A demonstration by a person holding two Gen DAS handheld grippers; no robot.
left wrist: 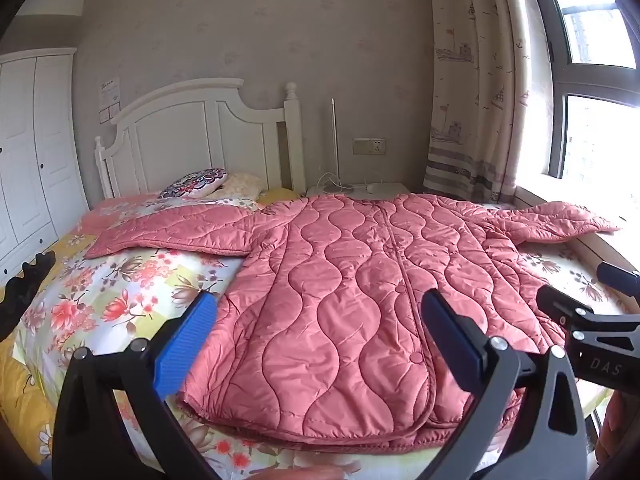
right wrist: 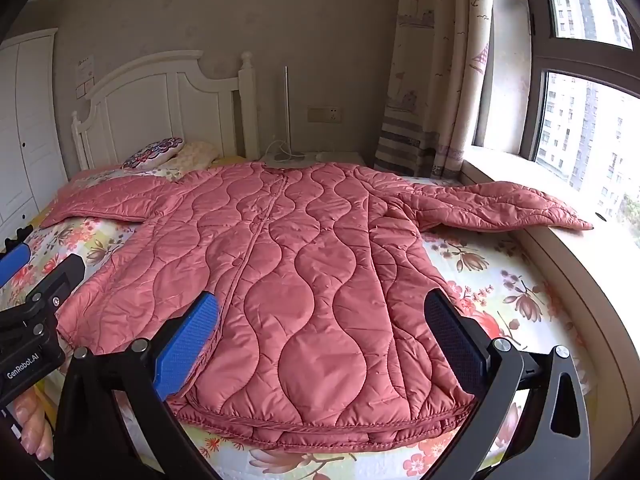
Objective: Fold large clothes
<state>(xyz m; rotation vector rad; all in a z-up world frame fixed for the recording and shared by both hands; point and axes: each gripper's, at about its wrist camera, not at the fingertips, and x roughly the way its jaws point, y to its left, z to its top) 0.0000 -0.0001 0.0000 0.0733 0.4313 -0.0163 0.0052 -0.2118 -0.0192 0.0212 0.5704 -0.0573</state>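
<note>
A large pink quilted coat lies flat and face up on the bed, hem toward me, both sleeves spread out. Its left sleeve rests on the floral sheet; its right sleeve reaches onto the window sill. My left gripper is open and empty, hovering above the hem. My right gripper is open and empty too, above the hem's right half. The coat also fills the right wrist view. Each gripper's body shows at the edge of the other's view.
The bed has a floral sheet and a white headboard with small pillows. A white wardrobe stands left. A window sill, window and curtain run along the right. A nightstand with cables is behind.
</note>
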